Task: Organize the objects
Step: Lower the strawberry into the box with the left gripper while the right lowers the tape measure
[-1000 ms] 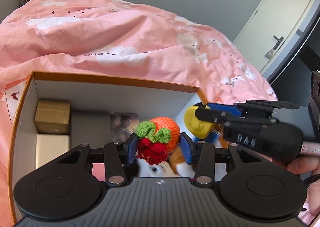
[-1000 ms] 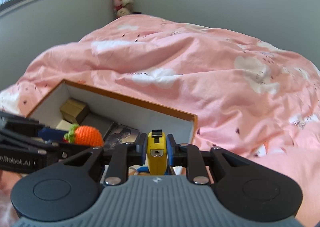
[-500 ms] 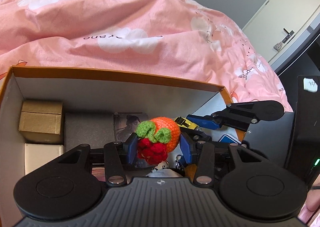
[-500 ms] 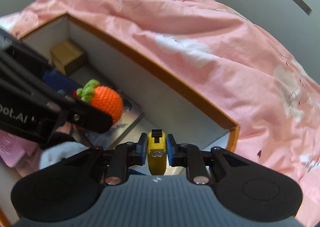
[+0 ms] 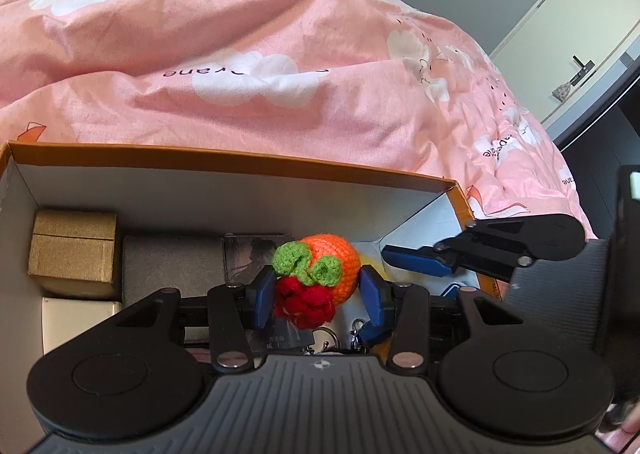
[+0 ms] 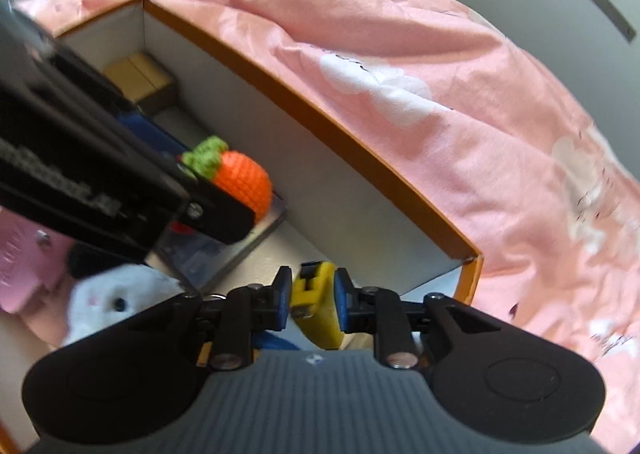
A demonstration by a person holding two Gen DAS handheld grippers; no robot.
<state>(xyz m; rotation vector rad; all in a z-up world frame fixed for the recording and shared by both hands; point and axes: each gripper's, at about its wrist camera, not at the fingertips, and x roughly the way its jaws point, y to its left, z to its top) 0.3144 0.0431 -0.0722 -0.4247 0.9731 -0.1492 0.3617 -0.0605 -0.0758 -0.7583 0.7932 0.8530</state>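
Note:
My left gripper point(image 5: 318, 294) is shut on a crocheted toy point(image 5: 320, 274), orange and red with green leaves, and holds it over the open orange-rimmed box point(image 5: 240, 160). The toy also shows in the right wrist view point(image 6: 240, 180). My right gripper point(image 6: 310, 300) is low in the box's right end. Its jaws have parted, and the yellow tape measure point(image 6: 316, 304) sits tilted and loose between them. The right gripper also shows in the left wrist view point(image 5: 420, 262), at the box's right end.
Inside the box lie a gold box point(image 5: 74, 250), a grey case point(image 5: 172, 266), a white box point(image 5: 76, 318), a photo card point(image 6: 224, 250), a white plush point(image 6: 116, 294) and keyrings point(image 5: 332, 338). A pink duvet point(image 5: 280, 54) surrounds the box. A door point(image 5: 576, 26) stands at the far right.
My right gripper has gone down into the box's right end and opened, letting the tape measure tilt free. My left gripper still holds the crocheted toy, slightly lower over the box.

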